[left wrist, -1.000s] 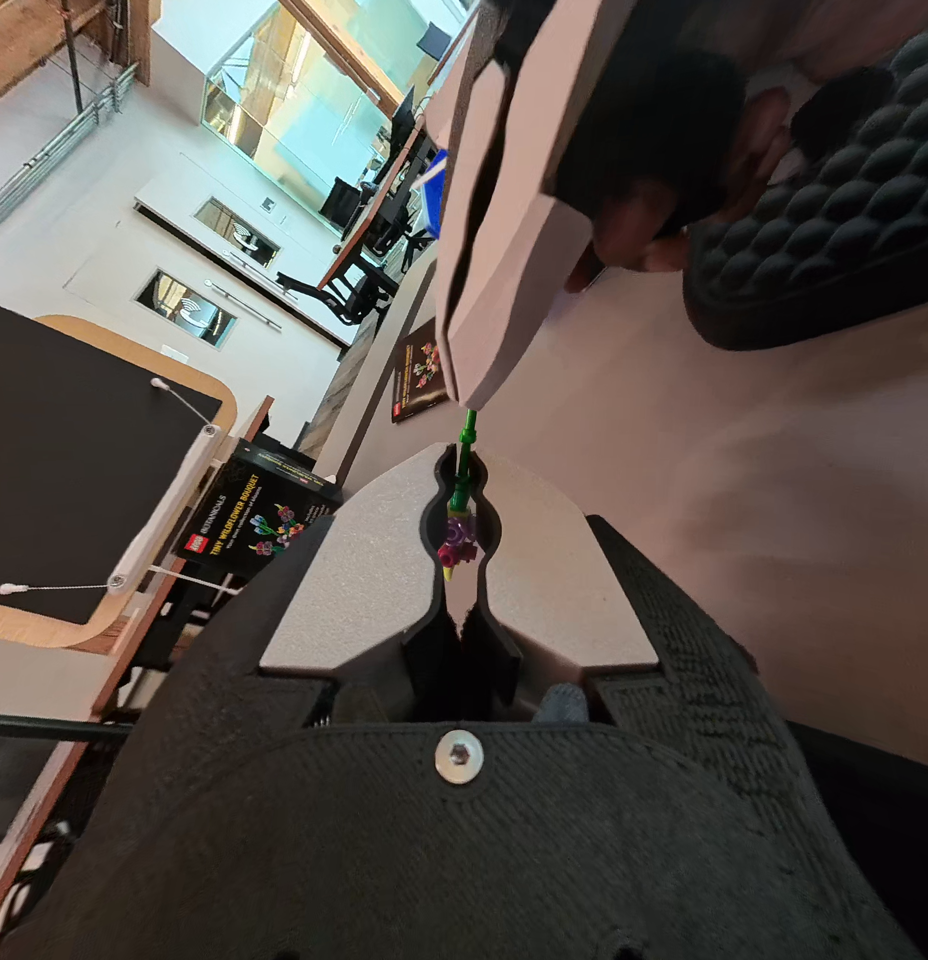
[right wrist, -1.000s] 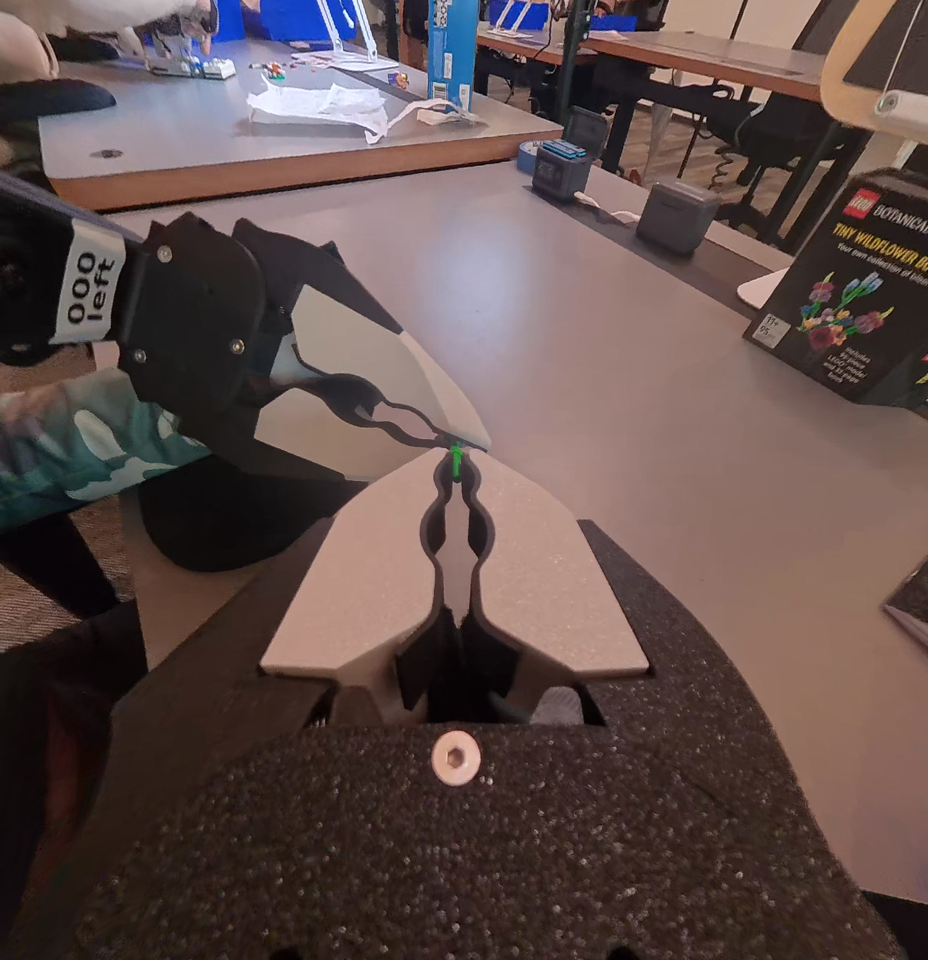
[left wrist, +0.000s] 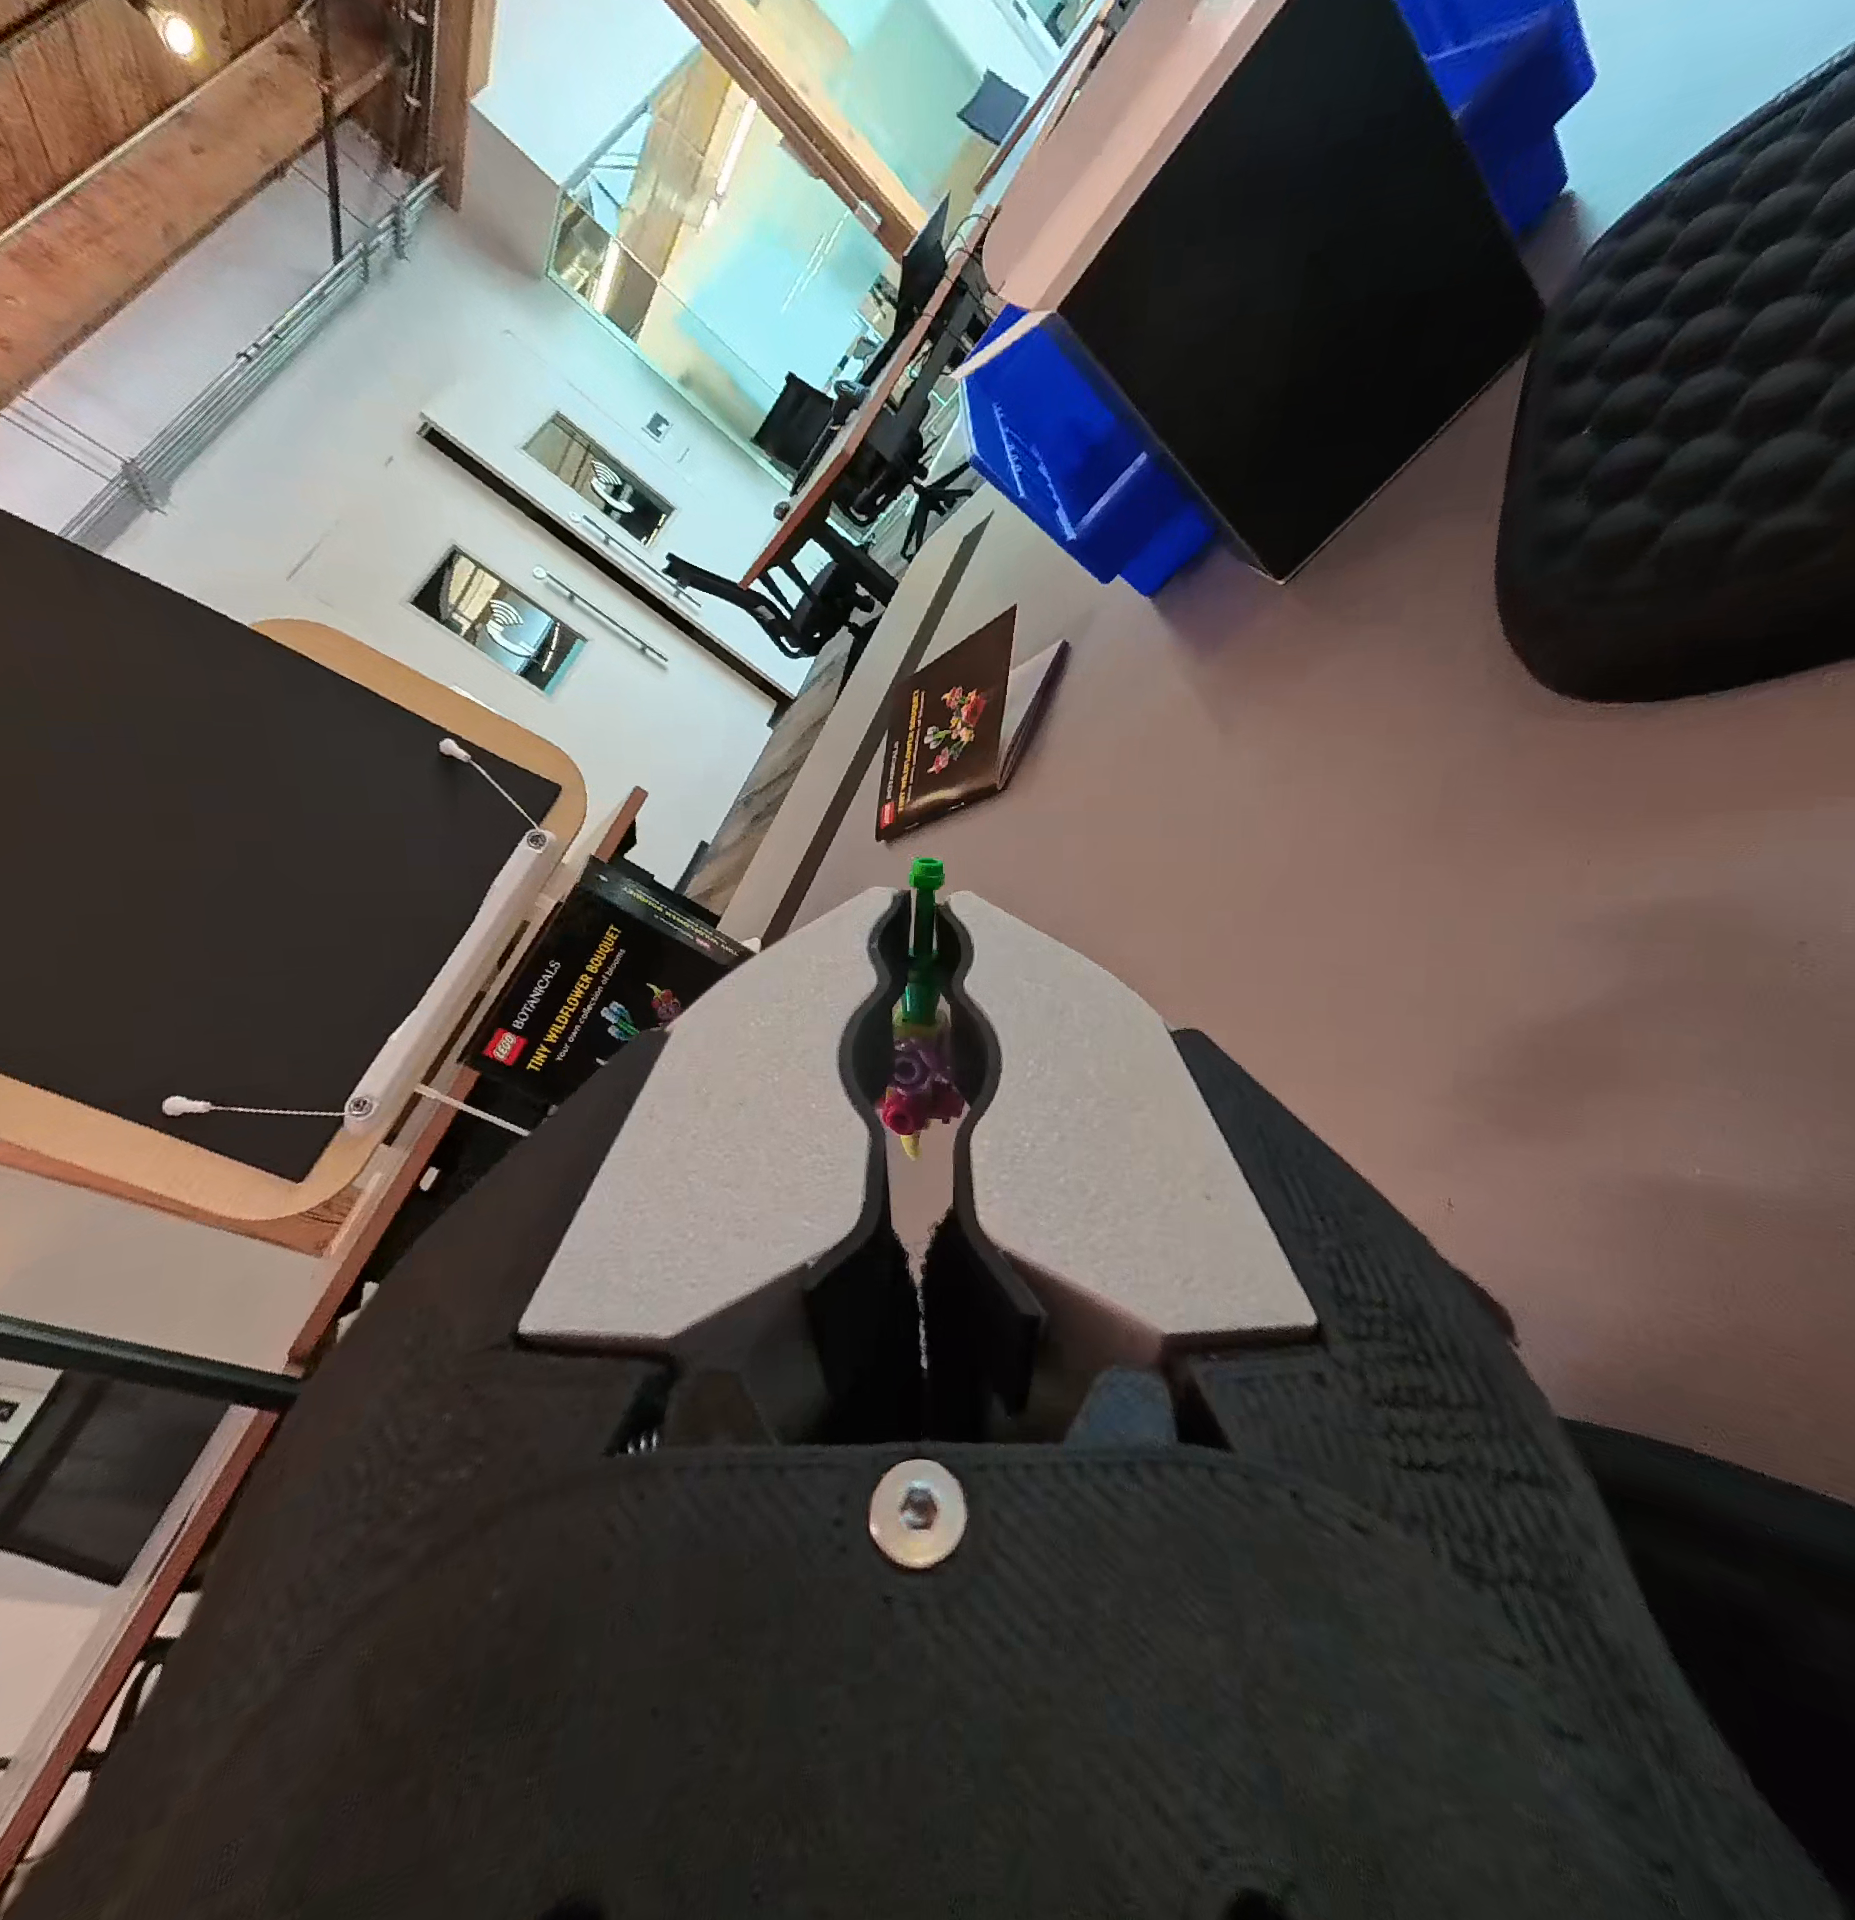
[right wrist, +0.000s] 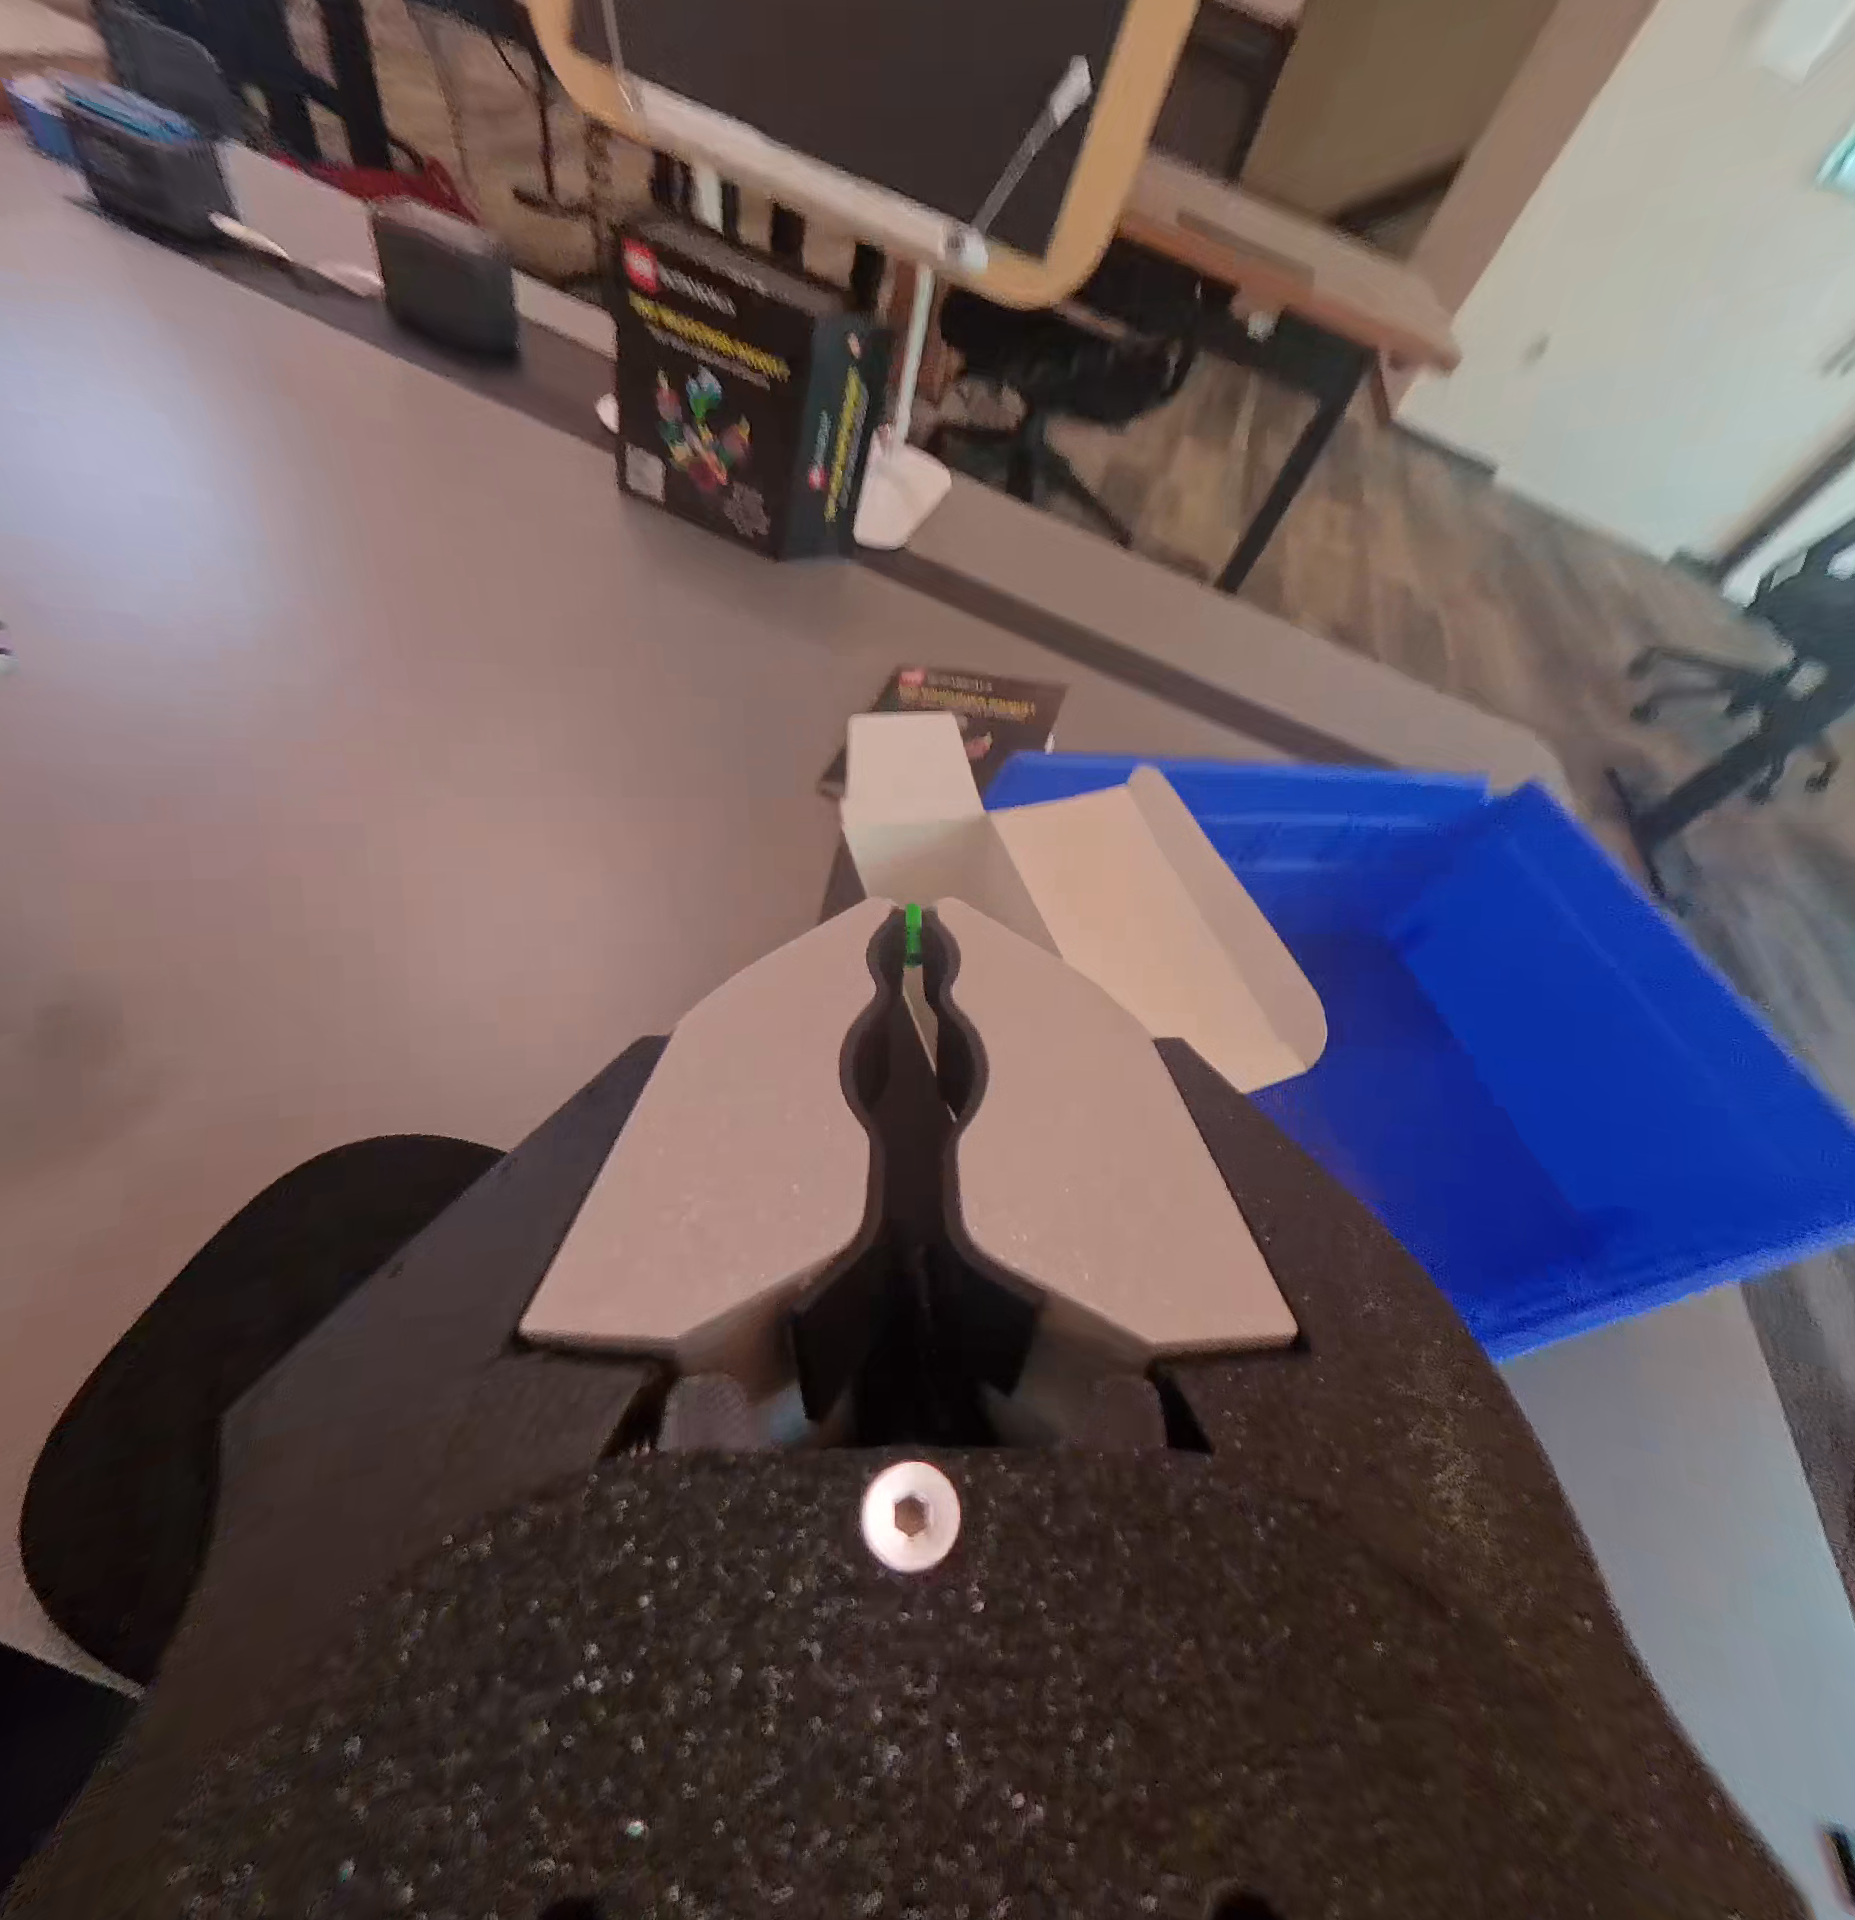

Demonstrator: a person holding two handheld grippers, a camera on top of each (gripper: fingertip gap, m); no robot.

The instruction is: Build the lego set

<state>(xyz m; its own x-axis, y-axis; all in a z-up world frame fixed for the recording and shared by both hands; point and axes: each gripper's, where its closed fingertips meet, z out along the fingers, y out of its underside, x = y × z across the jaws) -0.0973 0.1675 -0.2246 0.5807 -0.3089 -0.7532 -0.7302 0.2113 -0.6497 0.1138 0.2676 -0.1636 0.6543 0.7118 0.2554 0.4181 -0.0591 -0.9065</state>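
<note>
Grey and wide, the surface (right wrist: 383, 779) carries everything we work with, an office of desks and chairs behind it. In the right wrist view the largest container, a blue bin (right wrist: 1525, 1039), sits at about two o'clock of our right hand-held gripper (right wrist: 910, 914). What the bin holds we cannot tell, beyond an opened white carton (right wrist: 1058, 894) that leans in or against it at its near-left corner. Behind the carton lies a booklet (right wrist: 1006, 698), at twelve o'clock. The set's black box (right wrist: 715, 416) stands upright farther off at eleven o'clock.

Our left hand-held gripper (left wrist: 918, 899) is clamped on a flower stem (left wrist: 923, 956). Its long axis runs along the fingers: the green tip juts out past them toward twelve o'clock, and the purple bloom (left wrist: 918, 1081) sits back in the hollow between the pads.

Our right hand-held gripper is closed on a small green piece (right wrist: 912, 933) pinched at its very tips. Neither view shows the other hand-held gripper, so we judge them apart. We cannot tell which way the stem lies from the right one. Joining would call for bringing the piece onto the stem's jutting tip, end on.
</note>
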